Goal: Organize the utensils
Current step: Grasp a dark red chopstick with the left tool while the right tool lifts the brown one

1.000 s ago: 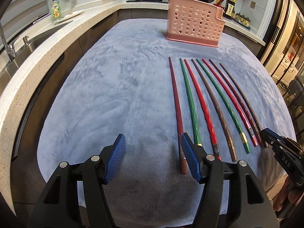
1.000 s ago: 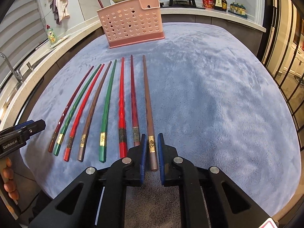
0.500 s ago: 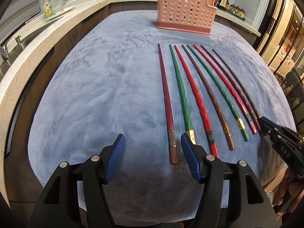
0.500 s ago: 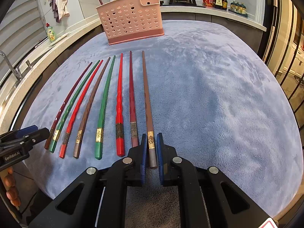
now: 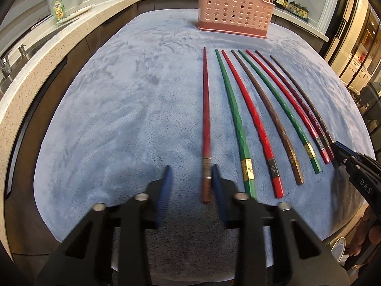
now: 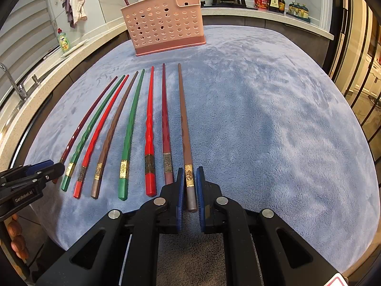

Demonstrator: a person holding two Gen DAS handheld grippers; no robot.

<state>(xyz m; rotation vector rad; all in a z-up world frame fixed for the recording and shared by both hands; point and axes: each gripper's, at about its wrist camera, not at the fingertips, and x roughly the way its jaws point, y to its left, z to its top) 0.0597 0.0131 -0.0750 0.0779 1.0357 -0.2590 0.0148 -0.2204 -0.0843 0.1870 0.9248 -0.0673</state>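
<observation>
Even indoor light falls bright over the blue cloth (image 5: 119, 131), casting soft shadows beneath the left gripper (image 5: 190, 186), whose fingers smear with motion blur. Fisheye distortion bows the countertop (image 6: 47, 71), and dark vignetting rims both views.

Chopsticks (image 6: 129, 128): eight total. Two green, two bright red, two dark red, two brown. Pink basket (image 6: 164, 23): one.

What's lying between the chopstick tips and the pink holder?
Only bare blue cloth lies between the chopstick tips and the pink holder; both wrist views show that stretch bare.
</observation>
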